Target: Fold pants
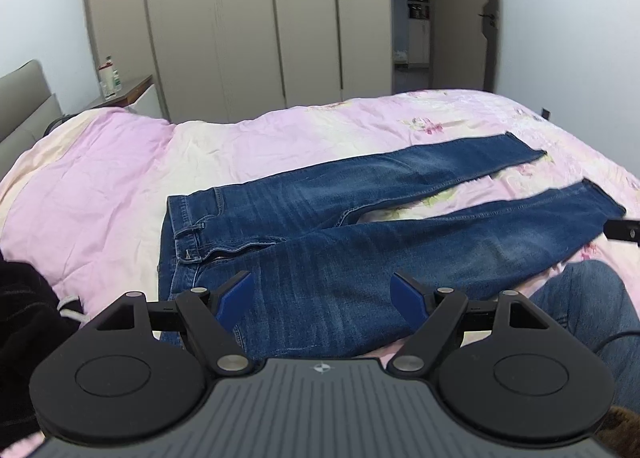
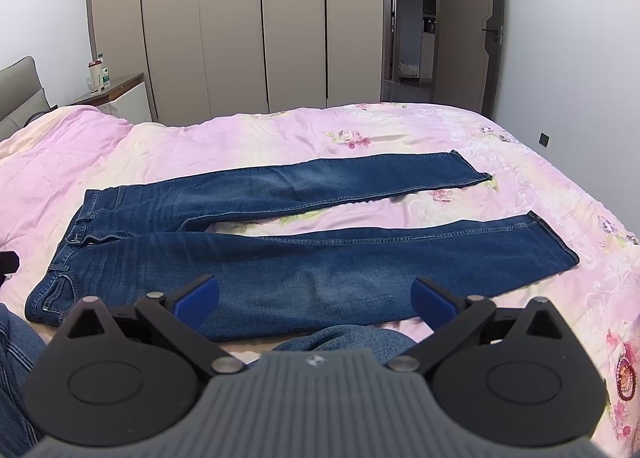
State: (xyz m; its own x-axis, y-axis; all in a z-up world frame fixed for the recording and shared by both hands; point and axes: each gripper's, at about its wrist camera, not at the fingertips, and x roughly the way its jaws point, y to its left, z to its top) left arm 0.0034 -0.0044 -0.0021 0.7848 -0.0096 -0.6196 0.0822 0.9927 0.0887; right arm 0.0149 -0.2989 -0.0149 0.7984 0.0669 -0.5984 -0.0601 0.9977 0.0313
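Observation:
Blue jeans (image 1: 360,234) lie flat and unfolded on the pink bed cover (image 1: 100,177), waistband to the left, both legs spread apart towards the right. My left gripper (image 1: 322,294) is open and empty, hovering above the near hip and thigh. The jeans also show in the right wrist view (image 2: 304,254). My right gripper (image 2: 316,298) is open and empty, above the near leg around the knee. The near edge of the jeans is partly hidden behind both grippers.
The bed cover (image 2: 520,161) stretches far beyond the jeans. The person's denim-clad knee (image 1: 592,306) is at the bed's near edge. Dark clothing (image 1: 24,306) lies at the left. A bedside table with bottles (image 1: 110,77) and wardrobes (image 1: 248,25) stand behind.

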